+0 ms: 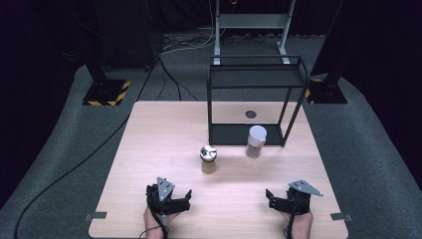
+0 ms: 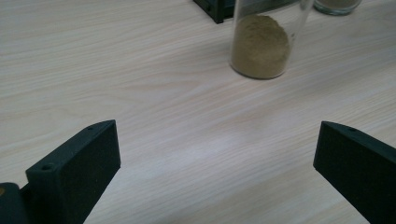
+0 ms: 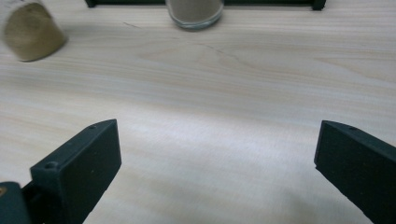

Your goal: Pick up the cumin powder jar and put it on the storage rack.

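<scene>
A pale wood worktop [image 1: 159, 129] stands on grey carpet in a dark room. Both grippers — left gripper [image 1: 169, 195], right gripper [image 1: 291, 198] — sit near its front edge, jaws spread wide, holding nothing. Two jars [image 1: 208, 159] stand mid-worktop — before a black rack [image 1: 254, 99].

Metal-lidded jar [image 1: 208, 159] on the worktop [image 1: 149, 149] ahead of the left jaws, white-lidded jar [image 1: 256, 141] beyond, rack [image 1: 254, 99] behind both
</scene>
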A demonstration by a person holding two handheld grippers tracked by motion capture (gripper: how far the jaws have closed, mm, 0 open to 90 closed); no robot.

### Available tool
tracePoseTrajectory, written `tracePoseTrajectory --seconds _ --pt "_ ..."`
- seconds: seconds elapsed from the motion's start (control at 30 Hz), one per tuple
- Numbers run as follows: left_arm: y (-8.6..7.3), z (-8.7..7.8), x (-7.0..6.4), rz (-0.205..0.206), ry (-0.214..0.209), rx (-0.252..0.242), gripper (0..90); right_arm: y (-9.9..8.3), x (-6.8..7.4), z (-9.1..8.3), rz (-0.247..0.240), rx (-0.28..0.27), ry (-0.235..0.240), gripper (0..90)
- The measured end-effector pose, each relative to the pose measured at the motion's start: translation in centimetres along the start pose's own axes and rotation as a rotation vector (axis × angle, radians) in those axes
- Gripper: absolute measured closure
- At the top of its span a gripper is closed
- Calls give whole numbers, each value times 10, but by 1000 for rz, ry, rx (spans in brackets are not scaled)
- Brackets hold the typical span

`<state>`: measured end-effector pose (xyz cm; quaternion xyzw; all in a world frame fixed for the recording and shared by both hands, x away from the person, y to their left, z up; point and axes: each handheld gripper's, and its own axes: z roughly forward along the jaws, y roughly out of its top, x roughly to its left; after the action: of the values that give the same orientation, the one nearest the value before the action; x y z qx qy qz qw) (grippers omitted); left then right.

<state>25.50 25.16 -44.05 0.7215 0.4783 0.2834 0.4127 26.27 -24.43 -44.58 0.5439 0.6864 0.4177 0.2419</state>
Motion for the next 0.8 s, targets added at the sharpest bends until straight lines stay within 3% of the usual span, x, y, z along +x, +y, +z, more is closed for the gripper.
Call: tracePoseTrajectory --seconds 0.13,0.33,0.53,0.8 --pt "0 3 -8 8 -3 0 0 -8 8 -2 -24 -23 -25 0" --pt "0 12 -15 18 -12 17 0 -15 1 -5 -16 -66 8 0" --pt "9 25 -23 37 -23 21 0 -17 2 -6 -24 -75 4 0" --pt "21 46 -26 26 -46 17 0 -20 3 -7 -32 -89 5 0"
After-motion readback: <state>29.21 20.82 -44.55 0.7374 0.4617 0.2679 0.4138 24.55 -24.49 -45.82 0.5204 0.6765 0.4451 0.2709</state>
